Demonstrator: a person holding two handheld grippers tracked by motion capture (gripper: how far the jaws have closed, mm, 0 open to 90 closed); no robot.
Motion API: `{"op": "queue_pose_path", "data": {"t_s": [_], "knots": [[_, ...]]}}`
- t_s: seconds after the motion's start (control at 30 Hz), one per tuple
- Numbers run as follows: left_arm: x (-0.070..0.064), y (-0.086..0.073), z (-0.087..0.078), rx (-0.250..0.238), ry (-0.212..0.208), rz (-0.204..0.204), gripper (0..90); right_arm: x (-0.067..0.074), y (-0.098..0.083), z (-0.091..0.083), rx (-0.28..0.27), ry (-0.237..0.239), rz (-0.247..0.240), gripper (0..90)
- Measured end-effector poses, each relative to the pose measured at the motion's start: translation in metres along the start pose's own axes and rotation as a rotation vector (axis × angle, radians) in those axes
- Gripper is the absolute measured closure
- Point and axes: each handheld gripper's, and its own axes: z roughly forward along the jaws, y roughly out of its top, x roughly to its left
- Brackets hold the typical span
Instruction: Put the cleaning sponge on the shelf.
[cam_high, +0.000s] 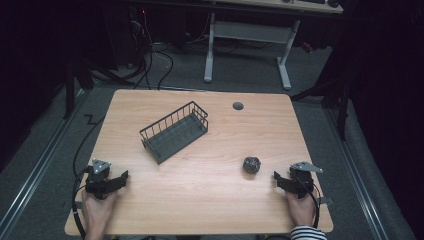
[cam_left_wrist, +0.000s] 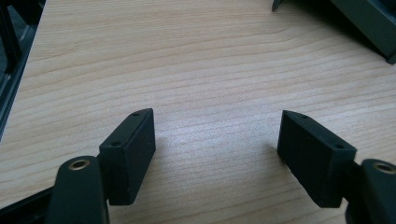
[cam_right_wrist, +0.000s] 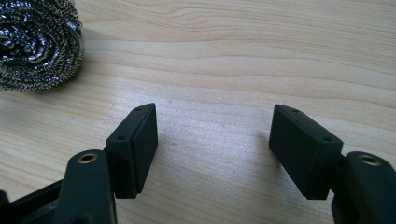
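A steel-wool scouring ball (cam_high: 251, 164) lies on the wooden table (cam_high: 210, 200), right of centre. In the right gripper view the ball (cam_right_wrist: 37, 44) sits at the upper left, ahead of the jaws. My right gripper (cam_high: 278, 178) rests near the table's front right, open, nothing between its fingers (cam_right_wrist: 135, 149). A dark wire basket (cam_high: 174, 131) stands angled left of centre; its corner (cam_left_wrist: 369, 23) shows at the top right of the left gripper view. My left gripper (cam_high: 122, 177) lies at the front left, open and empty, over bare wood (cam_left_wrist: 215, 140).
A round cable grommet (cam_high: 238, 105) sits near the table's far edge. Beyond the table stands a white-legged desk (cam_high: 250, 35) with cables on the floor. Metal rails run along both sides of the table.
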Motion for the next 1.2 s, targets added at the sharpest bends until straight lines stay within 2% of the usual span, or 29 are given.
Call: {"op": "queue_pose_path", "data": {"t_s": [0.3, 0.6, 0.97, 1.1, 1.2], "knots": [[-0.001, 0.0, 0.0, 0.004, -0.002, 0.005, 25.7, 0.001, 0.0, 0.0, -0.001, 0.001, 0.001, 33.0], [-0.001, 0.0, 0.0, 0.0, -0.004, 0.007, 27.6, 0.001, 0.0, 0.0, -0.002, 0.001, -0.002, 33.0], [-0.003, 0.002, -0.002, -0.01, -0.055, -0.024, 29.3, 0.001, 0.0, 0.0, -0.002, 0.006, -0.006, 33.0], [-0.006, 0.006, -0.005, -0.02, -0.07, -0.019, 29.4, 0.001, 0.0, 0.0, -0.001, 0.006, -0.008, 33.0], [-0.011, 0.014, -0.01, -0.037, -0.085, 0.0, 29.8, 0.001, 0.0, 0.0, -0.001, 0.007, -0.009, 32.9]]}}
